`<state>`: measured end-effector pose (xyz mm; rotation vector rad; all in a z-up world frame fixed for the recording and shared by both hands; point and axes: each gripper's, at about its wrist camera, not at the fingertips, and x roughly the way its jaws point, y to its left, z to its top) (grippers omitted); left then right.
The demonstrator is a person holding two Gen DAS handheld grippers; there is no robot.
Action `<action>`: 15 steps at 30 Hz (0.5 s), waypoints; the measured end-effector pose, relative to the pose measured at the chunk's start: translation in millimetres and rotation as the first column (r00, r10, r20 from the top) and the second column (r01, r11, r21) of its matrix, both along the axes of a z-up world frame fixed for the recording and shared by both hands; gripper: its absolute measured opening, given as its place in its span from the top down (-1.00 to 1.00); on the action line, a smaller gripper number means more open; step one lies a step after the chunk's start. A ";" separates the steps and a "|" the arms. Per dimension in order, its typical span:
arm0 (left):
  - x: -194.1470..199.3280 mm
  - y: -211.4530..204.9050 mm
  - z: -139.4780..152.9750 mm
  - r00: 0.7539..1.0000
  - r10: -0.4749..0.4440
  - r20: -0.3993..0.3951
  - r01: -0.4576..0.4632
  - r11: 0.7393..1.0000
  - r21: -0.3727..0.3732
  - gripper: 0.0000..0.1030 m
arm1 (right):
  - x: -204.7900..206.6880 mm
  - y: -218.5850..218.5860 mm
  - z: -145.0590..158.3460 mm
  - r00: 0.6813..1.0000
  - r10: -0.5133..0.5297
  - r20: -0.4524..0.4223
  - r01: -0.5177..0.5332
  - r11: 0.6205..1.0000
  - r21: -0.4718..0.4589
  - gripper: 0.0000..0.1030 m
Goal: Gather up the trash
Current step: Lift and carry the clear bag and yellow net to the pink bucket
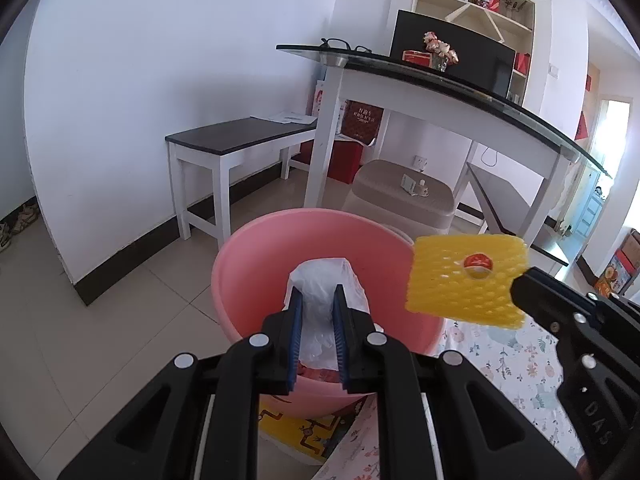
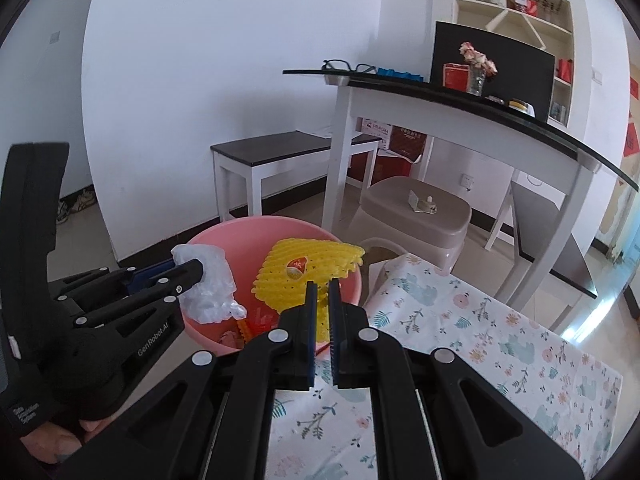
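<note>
Nearest: floral cloth [image 2: 480,320] spread over a low surface, right of the bin.

Left gripper [image 1: 316,292]: jaws partly closed, blue pads clamped on a crumpled clear plastic bag [image 1: 324,280]. Bag hangs over the open pink bin [image 1: 240,280]; top of it sticks up past the fingertips. In the right wrist view the same bag [image 2: 212,280] sits at the bin's left rim.

Right gripper [image 2: 323,284]: jaws nearly shut, pinching the near edge of a yellow foam net [image 2: 304,276] with a red sticker. Net is over the bin's [image 2: 240,232] right side, tilted up and away. From the left wrist view the net [image 1: 464,280] is in the air at the bin's right rim, not touching it.

Inside the bin: some red and orange scraps [image 2: 256,324] at the bottom, kind unclear.

Beyond: beige stool [image 2: 416,212] with small items on top, under a glass-topped white table [image 2: 460,128]. Dark-topped bench [image 2: 288,148] against the far wall, left.
</note>
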<state>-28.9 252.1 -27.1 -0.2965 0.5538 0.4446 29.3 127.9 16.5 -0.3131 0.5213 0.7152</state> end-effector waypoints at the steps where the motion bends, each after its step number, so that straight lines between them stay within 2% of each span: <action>1: 0.9 -0.2 -0.2 1.000 0.001 -0.002 -0.001 1.000 0.001 0.73 | 1.1 3.0 -1.8 1.000 0.003 0.000 -0.003 1.000 -0.008 0.89; 15: 7.5 7.7 -8.8 0.999 0.024 -0.030 -0.024 1.000 0.003 0.73 | 9.3 24.0 -21.9 0.999 0.021 -0.044 -0.024 0.998 -0.054 0.89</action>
